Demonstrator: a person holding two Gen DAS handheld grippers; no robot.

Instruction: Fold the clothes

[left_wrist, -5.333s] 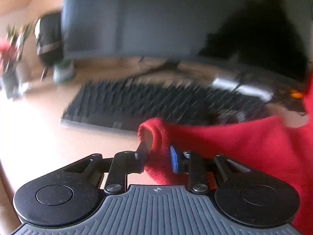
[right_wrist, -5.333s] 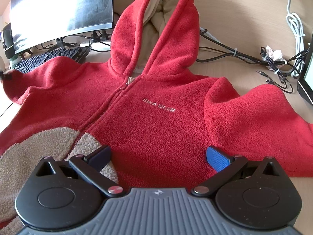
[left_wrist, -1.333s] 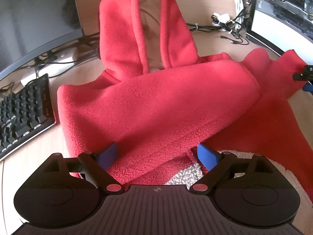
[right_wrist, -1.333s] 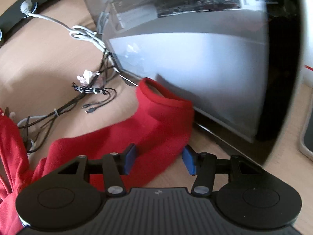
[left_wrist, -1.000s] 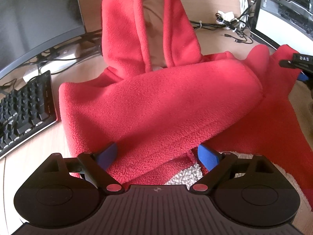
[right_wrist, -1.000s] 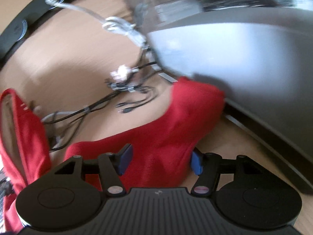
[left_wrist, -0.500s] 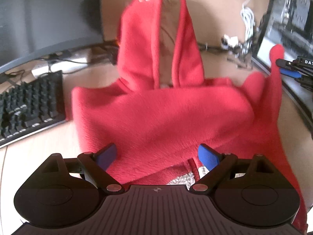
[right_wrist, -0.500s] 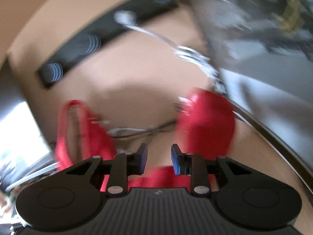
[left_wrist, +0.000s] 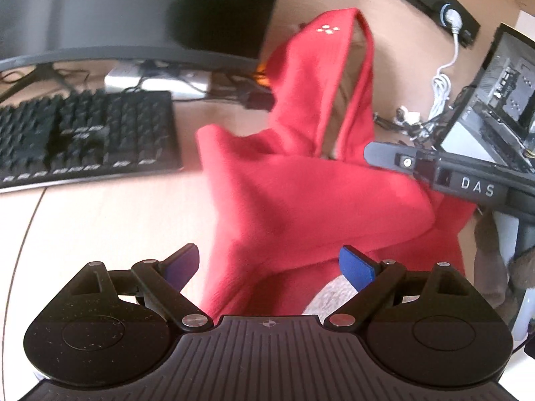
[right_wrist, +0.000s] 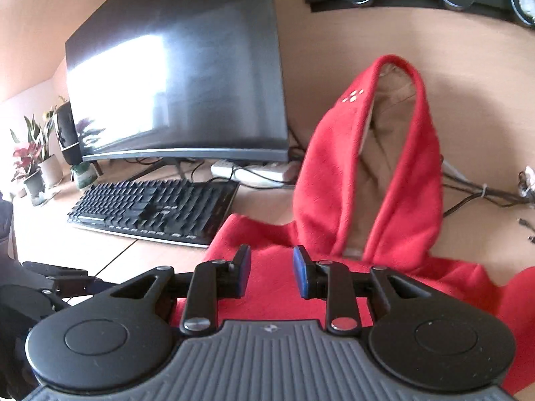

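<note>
Left wrist view: left gripper (left_wrist: 269, 262), jaws wide apart over red hooded jacket (left_wrist: 301, 180) on desk (left_wrist: 100, 220), keyboard (left_wrist: 83, 133) beside. Right wrist view: right gripper (right_wrist: 271, 272), jaws nearly together, grip unclear; jacket below, monitor (right_wrist: 174, 77) behind.

Both wrist views low, close, facing hoodie (left_wrist: 301, 193), monitor (right_wrist: 174, 77)

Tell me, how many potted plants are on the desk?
3 at least: all at the far left of the right wrist view, the pink-leaved one, a taller one behind it, a small green pot. More may hide.
</note>
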